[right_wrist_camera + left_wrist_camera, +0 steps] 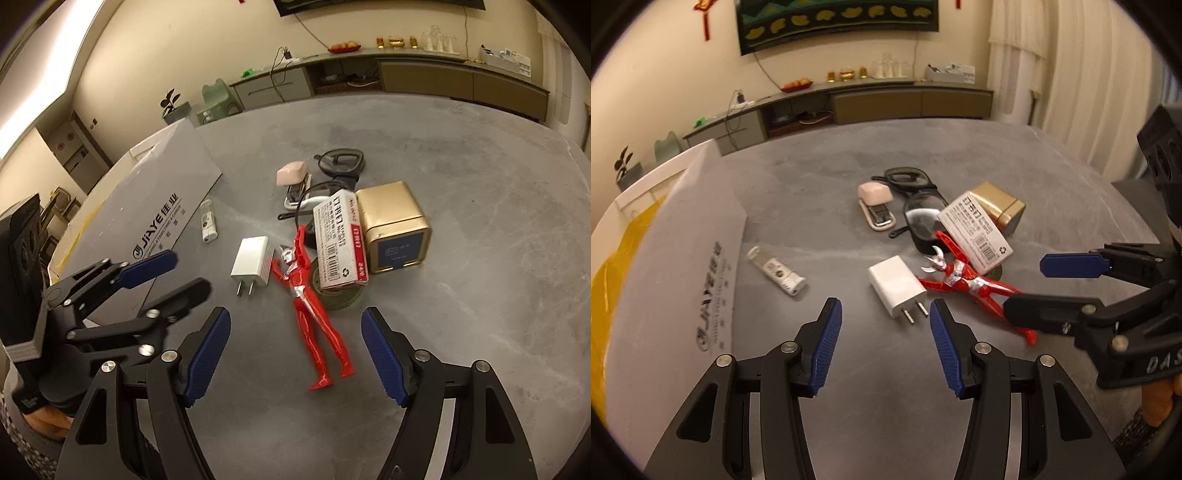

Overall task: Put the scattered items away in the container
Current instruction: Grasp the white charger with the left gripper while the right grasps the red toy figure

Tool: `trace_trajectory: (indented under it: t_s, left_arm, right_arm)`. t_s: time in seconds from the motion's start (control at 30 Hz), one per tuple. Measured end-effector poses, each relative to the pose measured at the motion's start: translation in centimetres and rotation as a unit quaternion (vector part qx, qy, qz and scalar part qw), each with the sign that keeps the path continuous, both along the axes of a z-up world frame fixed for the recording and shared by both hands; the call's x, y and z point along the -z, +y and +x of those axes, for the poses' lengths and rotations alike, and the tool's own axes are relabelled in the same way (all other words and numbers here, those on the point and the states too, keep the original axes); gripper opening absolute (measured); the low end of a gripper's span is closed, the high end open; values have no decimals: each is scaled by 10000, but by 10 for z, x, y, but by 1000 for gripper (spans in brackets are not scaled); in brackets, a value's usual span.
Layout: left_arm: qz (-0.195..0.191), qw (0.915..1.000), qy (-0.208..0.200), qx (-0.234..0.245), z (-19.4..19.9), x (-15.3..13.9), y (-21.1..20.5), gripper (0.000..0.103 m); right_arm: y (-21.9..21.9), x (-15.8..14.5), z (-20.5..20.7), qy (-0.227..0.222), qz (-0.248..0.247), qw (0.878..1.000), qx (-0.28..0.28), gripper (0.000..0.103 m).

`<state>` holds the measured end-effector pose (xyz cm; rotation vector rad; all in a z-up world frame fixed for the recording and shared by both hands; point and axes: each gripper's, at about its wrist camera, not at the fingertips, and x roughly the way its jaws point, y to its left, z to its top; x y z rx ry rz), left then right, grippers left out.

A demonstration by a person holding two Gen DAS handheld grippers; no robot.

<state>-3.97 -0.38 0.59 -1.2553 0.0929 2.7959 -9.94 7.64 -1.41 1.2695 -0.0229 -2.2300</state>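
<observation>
A red hero figure (310, 306) lies on the grey table, also in the left wrist view (975, 288). A white plug charger (895, 286) (251, 262) lies beside it. Behind are a white staple box (977, 232) (341, 243), a gold tin (997, 203) (393, 229), dark glasses (916, 199), a pink stapler (875, 205) (293, 177) and a small white tube (775, 271) (208, 221). The container, a grey box (683, 258) (155, 206) with a yellow liner, stands at the left. My left gripper (884, 314) is open just before the charger. My right gripper (295, 321) is open around the figure's legs.
A roll of tape (340, 291) sits under the staple box. A low sideboard (849, 103) runs along the far wall. The right gripper's fingers (1071, 264) reach in from the right edge of the left wrist view.
</observation>
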Motion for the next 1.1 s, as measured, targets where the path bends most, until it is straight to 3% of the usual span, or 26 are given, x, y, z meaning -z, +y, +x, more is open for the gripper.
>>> trace_trajectory:
  t_s: [0.2,0.4,0.63,0.67,0.7,0.77,0.8,0.93,1.0,1.1]
  left_arm:
    - [513,9982,-317,-56,-30,4,-5,52]
    - [363,9983,-453,-58,-55,19,4,53]
    - [327,9979,-539,-131,-56,34,0,53]
    - [321,9980,-534,-134,-56,35,0,52]
    - [315,9980,-529,-136,-56,35,-1,50]
    - [304,9981,-520,-141,-55,37,-2,33]
    - [298,9981,-515,-144,-55,38,-2,33]
    - [275,9983,-495,-153,-55,41,-4,33]
    - [264,9983,-485,-158,-54,43,-5,47]
    - [247,9985,-471,-166,-54,45,-6,51]
  right_arm:
    - [0,12,-12,-155,91,9998,69,74]
    - [4,27,-24,-344,201,9991,123,73]
    - [-6,30,-23,-47,378,9993,-68,69]
    - [-10,30,-22,9,432,9990,-126,62]
    - [-13,30,-21,54,508,9985,-189,36]
    - [-20,29,-17,84,613,9975,-329,22]
    - [-23,29,-15,94,653,9971,-387,14]
    - [-22,27,-11,94,600,9972,-428,14]
    - [-18,25,-10,62,484,9980,-412,17]
    - [-14,26,-14,42,337,9988,-358,30]
